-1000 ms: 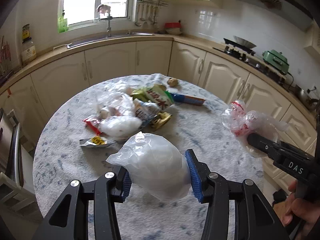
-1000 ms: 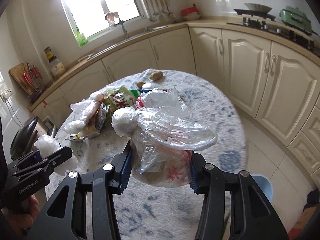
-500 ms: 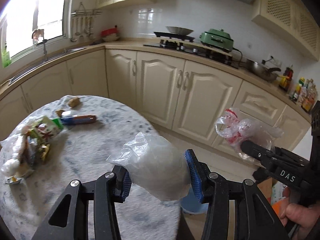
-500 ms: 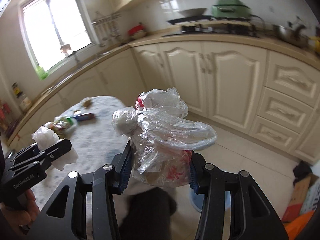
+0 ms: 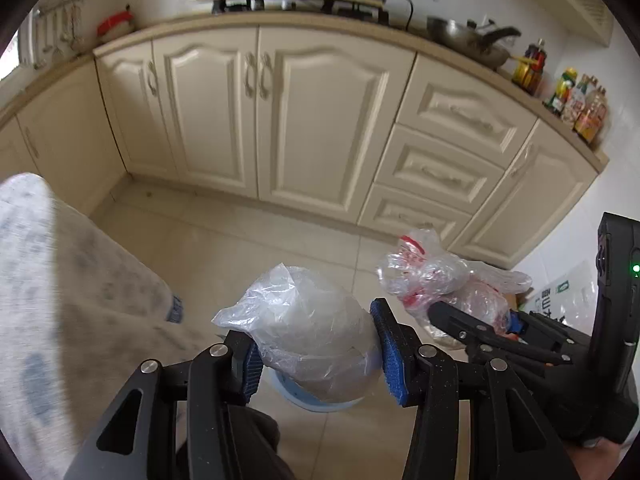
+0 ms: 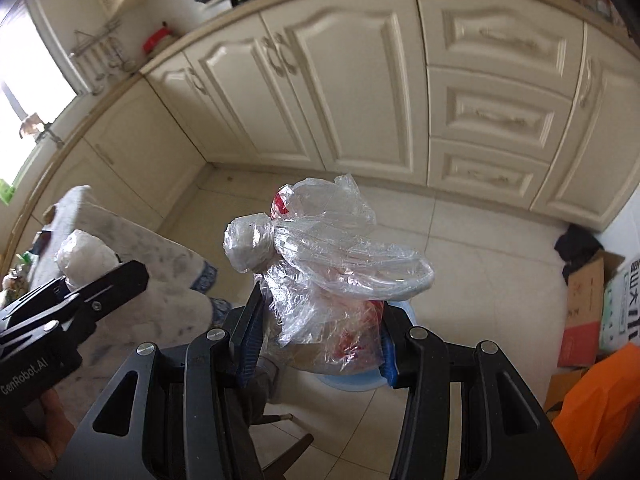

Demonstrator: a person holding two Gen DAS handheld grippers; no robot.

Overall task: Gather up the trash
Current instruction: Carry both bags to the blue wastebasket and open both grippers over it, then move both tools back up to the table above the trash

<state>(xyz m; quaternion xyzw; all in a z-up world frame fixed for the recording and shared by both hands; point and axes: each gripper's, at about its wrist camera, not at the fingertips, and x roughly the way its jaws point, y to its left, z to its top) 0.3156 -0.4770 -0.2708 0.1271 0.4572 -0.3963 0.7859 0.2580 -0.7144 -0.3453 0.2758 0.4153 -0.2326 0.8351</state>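
Note:
My left gripper [image 5: 316,350] is shut on a whitish crumpled plastic bag [image 5: 312,328], held over the tiled floor. My right gripper [image 6: 320,336] is shut on a clear plastic bag with red print [image 6: 324,280]. Both hang just above a light blue bin [image 5: 320,400], which is mostly hidden behind the bags; its rim also shows in the right wrist view [image 6: 352,384]. The right gripper shows at the right of the left wrist view [image 5: 472,320], the left gripper at the left of the right wrist view [image 6: 100,280].
The round table with a marbled cloth [image 5: 60,300] is at the left. Cream kitchen cabinets [image 5: 300,120] line the back. Cardboard boxes and an orange bag [image 6: 592,360] stand on the floor at the right. A dark stool [image 6: 272,420] is below the grippers.
Both grippers have swung right, away from the table and its trash pile, and tilted down over the floor and the blue bin. Each still holds its bag.

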